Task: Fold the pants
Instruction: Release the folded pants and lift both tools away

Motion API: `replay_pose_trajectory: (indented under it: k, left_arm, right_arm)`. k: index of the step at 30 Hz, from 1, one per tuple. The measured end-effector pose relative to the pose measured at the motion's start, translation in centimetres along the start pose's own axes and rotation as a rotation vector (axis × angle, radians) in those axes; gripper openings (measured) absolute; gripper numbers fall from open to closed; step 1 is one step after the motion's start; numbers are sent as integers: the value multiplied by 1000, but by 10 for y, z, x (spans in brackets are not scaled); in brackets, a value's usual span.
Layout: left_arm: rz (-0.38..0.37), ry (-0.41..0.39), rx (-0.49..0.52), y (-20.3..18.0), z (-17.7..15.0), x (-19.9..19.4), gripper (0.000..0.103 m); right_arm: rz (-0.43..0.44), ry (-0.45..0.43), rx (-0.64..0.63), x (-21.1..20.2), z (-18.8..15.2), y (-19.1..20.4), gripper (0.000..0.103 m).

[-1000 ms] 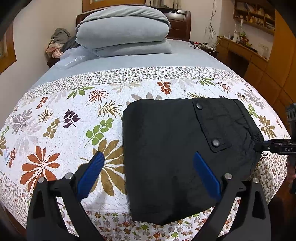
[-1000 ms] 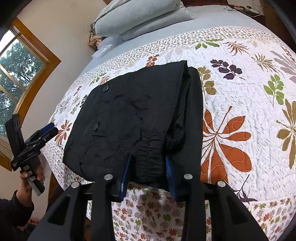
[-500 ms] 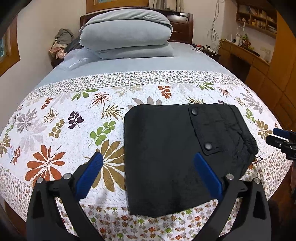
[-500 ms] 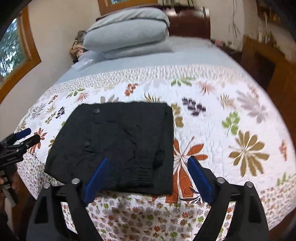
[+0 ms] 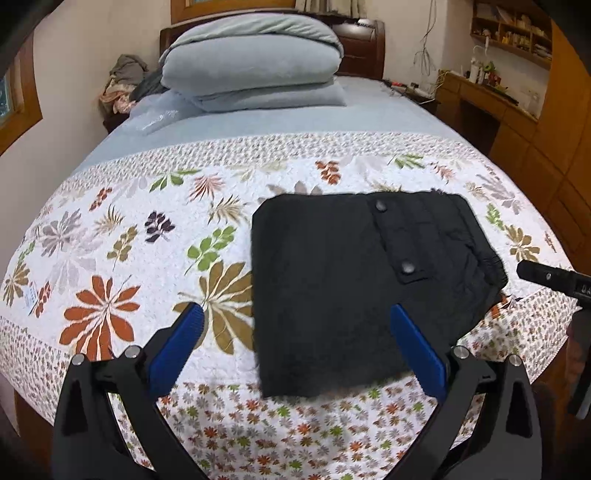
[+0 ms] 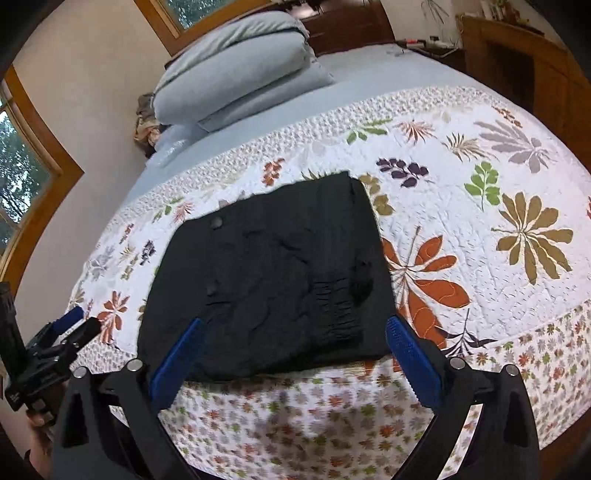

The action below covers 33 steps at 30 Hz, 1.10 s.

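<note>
On the bed, pants lie folded square; both grippers' jaws stand apart, the right's just opened, nothing between. Withdraw clear without snagging the cloth.

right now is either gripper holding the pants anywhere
Nothing is held. Left gripper and right gripper are both open, clear of the folded black pants.

Bedroom, daylight via wood-framed window
Bed w/ floral quilt, dark headboard, wood desk + shelves, cream walls.
</note>
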<state>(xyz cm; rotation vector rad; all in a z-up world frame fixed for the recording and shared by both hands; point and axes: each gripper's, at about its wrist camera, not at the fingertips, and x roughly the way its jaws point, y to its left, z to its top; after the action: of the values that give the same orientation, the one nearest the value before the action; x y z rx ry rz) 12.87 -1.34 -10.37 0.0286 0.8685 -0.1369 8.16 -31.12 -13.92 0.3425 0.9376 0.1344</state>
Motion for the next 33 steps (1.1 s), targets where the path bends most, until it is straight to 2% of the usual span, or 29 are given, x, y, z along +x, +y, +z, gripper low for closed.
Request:
replay_pose_trajectory:
  k: [2, 7, 8, 9, 11, 13, 15, 22, 23, 24, 29, 33]
  left_arm:
    - [0, 10, -16, 4, -2, 3, 100]
    - [-17, 22, -47, 7, 0, 7, 100]
    - [-17, 16, -46, 6, 2, 7, 100]
    - [-15, 9, -39, 4, 4, 6, 100]
    - [-12, -1, -27, 0, 7, 3, 100]
    - [-11, -14, -12, -4, 10, 0, 100]
    - [-7, -32, -1, -7, 13, -5, 100]
    - [-15, -60, -8, -9, 16, -17, 100]
    - [-14, -63, -12, -8, 16, -18, 100]
    - [-12, -63, -17, -7, 17, -20, 100]
    - [-23, -53, -40, -4, 16, -24, 100]
    - [-20, -60, -23, -8, 15, -31, 100]
  right_arm:
    - [-14, 18, -4, 8, 1, -8, 96]
    - [43, 90, 19, 37, 1, -16, 86]
    - [35, 102, 17, 42, 1, -16, 80]
    - [34, 110, 14, 46, 0, -16, 67]
    - [7, 123, -11, 52, -1, -14, 57]
    - [25, 131, -40, 53, -2, -11, 43]
    - [17, 133, -55, 52, -2, -10, 41]
    - [-18, 132, -68, 47, -2, -4, 43]
    - [-36, 135, -58, 47, -2, -5, 53]
    - [-63, 136, -46, 45, -1, -7, 71]
    - [-108, 17, -66, 6, 0, 6, 75]
    - [-168, -40, -117, -16, 2, 29, 86]
